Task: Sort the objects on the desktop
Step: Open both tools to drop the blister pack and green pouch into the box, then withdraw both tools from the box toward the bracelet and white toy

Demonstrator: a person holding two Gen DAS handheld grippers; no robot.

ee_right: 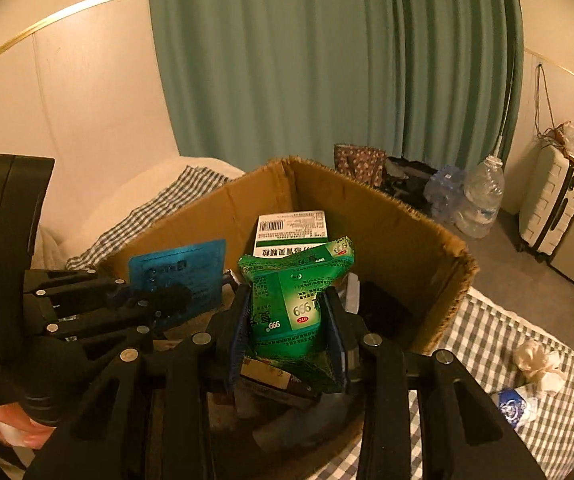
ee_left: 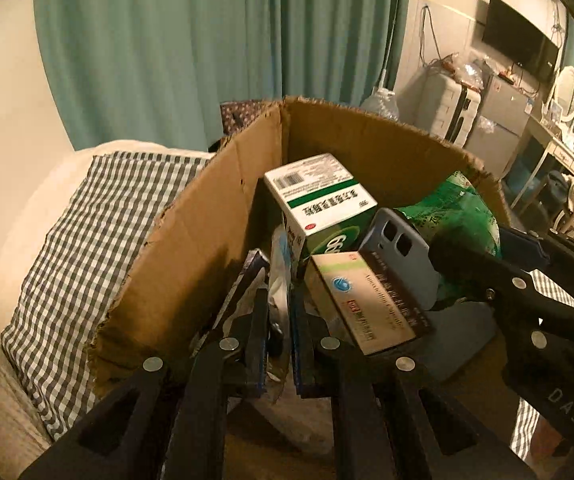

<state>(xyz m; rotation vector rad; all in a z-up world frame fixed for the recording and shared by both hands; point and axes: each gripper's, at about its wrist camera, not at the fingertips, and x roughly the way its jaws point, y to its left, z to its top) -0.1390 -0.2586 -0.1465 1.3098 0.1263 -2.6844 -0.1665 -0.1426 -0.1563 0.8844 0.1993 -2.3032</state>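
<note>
My left tool (ee_left: 279, 320) is closed on a thin blue foil blister sheet (ee_left: 283, 276), which stands on edge between the two fingers just inside the near left part of the torn brown cardboard box (ee_left: 207, 248); in the right wrist view the same sheet (ee_right: 177, 274) shows its flat blue face above that tool (ee_right: 149, 304). My right tool (ee_right: 287, 336) is clamped on a crumpled green plastic medicine packet (ee_right: 287, 300) printed with 999, its fingers pressed against both sides of the packet, held over the open box (ee_right: 387, 232). From the left wrist view that packet (ee_left: 459, 216) and the right tool (ee_left: 487, 268) sit at the box's right side. Inside the box, a white and green cardboard medicine carton (ee_left: 319, 196) leans toward the far corner, barcode up. In front of it lies a beige and brown flat medicine carton (ee_left: 367, 300) with a round blue logo, and a grey phone case (ee_left: 403, 256) with two square camera cut-outs rests partly under that carton, touching the green packet. The box sits on a bed with a grey and white checked sheet (ee_right: 499, 340), on which, to the right of the box, lie a crumpled white tissue (ee_right: 535, 360) and a small blue and white packet (ee_right: 513, 406).
</note>
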